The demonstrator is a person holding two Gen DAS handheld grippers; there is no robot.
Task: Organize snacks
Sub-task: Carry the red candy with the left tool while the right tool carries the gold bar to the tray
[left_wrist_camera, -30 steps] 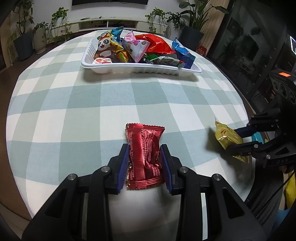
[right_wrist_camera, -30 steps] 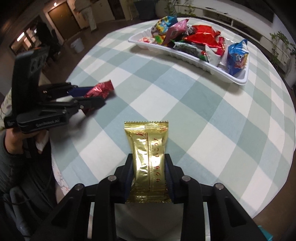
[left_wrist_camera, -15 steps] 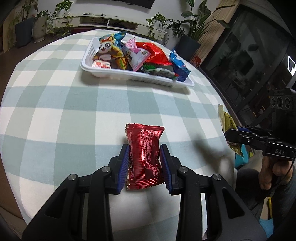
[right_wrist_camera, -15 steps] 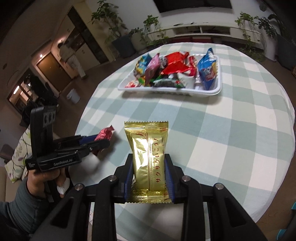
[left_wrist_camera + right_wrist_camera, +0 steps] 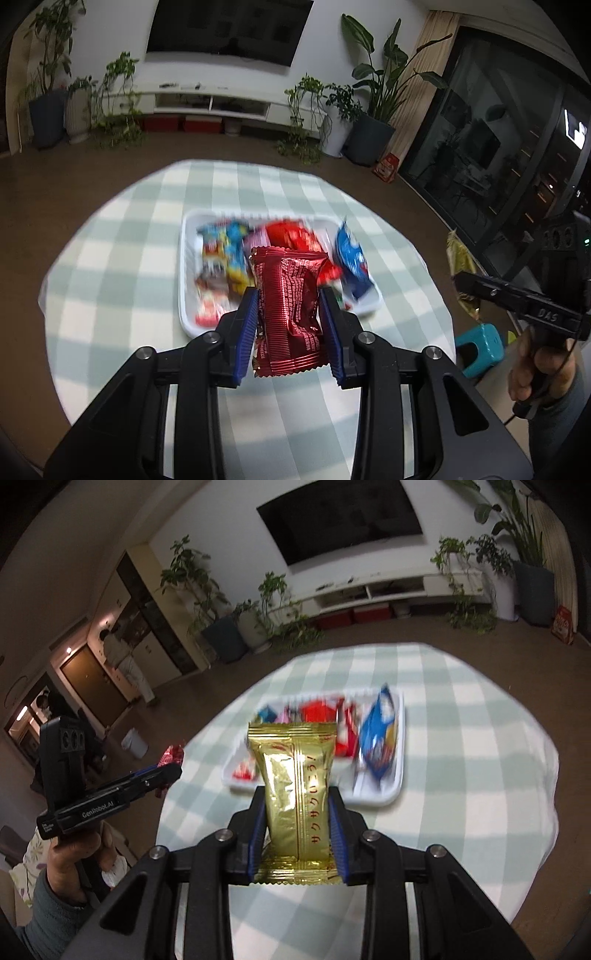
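Observation:
My left gripper [image 5: 289, 314] is shut on a red foil snack packet [image 5: 290, 310], held in the air above the checked table [image 5: 110, 295]. My right gripper [image 5: 297, 812] is shut on a gold snack packet [image 5: 295, 794], also lifted off the table. Beyond both packets lies a white tray [image 5: 184, 280] holding several colourful snack bags; the same white tray [image 5: 391, 794] shows in the right wrist view. The right gripper [image 5: 458, 280] with its gold packet [image 5: 458, 258] appears at the right edge of the left view. The left gripper [image 5: 173, 770] with its red packet [image 5: 171, 755] appears at the left of the right view.
The round table's green-and-white cloth [image 5: 461, 775] hangs over the edge. A teal stool [image 5: 480, 347] stands by the table on the right. Potted plants [image 5: 369, 122] and a low white TV cabinet [image 5: 210, 103] line the far wall. A hand [image 5: 77, 853] grips the left tool.
Both grippers have risen well above the table with their packets still held. The tray now sits lower in both views, behind the packets, and looks blurred.

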